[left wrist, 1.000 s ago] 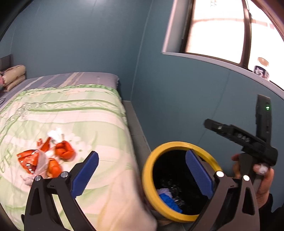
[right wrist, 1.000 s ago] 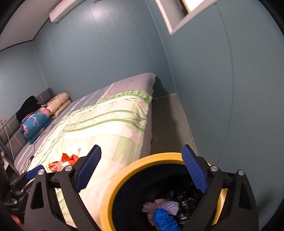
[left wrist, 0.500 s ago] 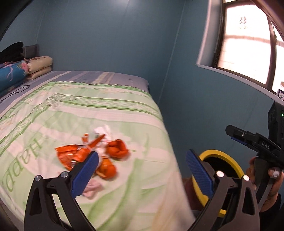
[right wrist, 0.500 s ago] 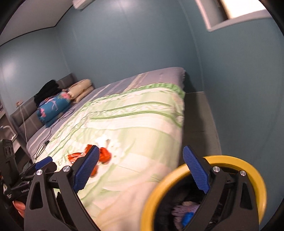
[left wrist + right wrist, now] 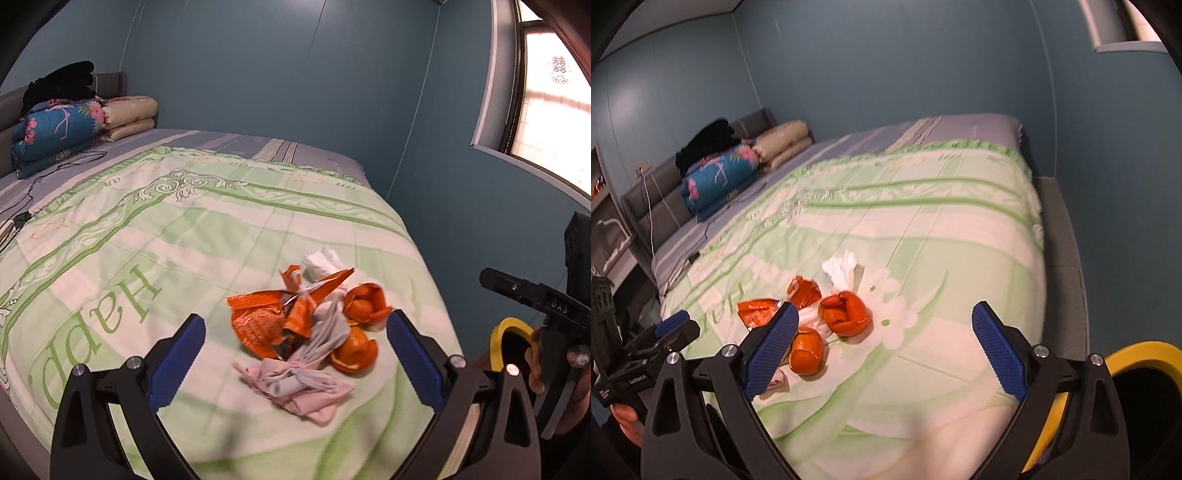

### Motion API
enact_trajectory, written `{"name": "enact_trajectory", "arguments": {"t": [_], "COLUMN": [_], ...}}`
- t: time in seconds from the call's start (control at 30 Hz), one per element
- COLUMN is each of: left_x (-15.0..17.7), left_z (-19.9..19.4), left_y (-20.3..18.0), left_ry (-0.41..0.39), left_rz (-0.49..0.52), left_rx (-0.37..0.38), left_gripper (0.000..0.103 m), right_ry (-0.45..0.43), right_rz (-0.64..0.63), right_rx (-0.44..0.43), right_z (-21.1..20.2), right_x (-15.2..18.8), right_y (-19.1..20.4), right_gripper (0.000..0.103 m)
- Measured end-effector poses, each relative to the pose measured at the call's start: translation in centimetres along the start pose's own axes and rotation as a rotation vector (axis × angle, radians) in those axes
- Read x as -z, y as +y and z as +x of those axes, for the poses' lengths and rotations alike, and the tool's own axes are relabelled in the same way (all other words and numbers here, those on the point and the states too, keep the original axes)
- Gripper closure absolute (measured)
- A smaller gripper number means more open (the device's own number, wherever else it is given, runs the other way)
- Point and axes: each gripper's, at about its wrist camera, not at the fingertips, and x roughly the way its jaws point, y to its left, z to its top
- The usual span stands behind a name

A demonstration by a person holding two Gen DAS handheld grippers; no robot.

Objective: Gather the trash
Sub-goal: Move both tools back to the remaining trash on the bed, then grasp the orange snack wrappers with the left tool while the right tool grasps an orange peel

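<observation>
Both views have swung away from the yellow-rimmed bin (image 5: 1137, 354) toward the bed since a second ago, so the trash pile (image 5: 306, 328) that sat small and off to the left now lies centred between the left tool (image 5: 295, 354) fingers, and the bin has slid to the right edge of each view. In the pile I count two orange peel cups (image 5: 364, 304), one torn orange foil wrapper (image 5: 258, 325) with a loose strip of the same foil beside it, one crumpled white tissue (image 5: 321, 262), and pinkish-grey crumpled paper (image 5: 303, 384) at the near end. Taken together, the heap runs long from the white tissue at its far end to the pink paper at its near end, roughly toward the foot edge of the bed (image 5: 147, 240), and it sits near the bed's side edge closest to the bin. Left tool: released, blue pads wide apart, holding nothing, poised over the pile. Right tool (image 5: 882, 350): also released and empty, over the blanket just right of the pile. Folded bedding (image 5: 62, 129) is stacked at the head end.
</observation>
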Motion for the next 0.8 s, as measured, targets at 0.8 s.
{"name": "enact_trajectory", "arguments": {"t": [0.8], "left_x": [-0.7], "left_z": [7.8], "left_y": [5.6], "left_ry": [0.11], "left_rz": [-0.099], "left_rx": [0.095], "left_gripper": [0.008], "right_ry": [0.17], "right_rz": [-0.017], "right_rx": [0.02], "right_z": [10.1], "right_x": [0.2], "right_y": [3.3], "right_gripper": [0.013]}}
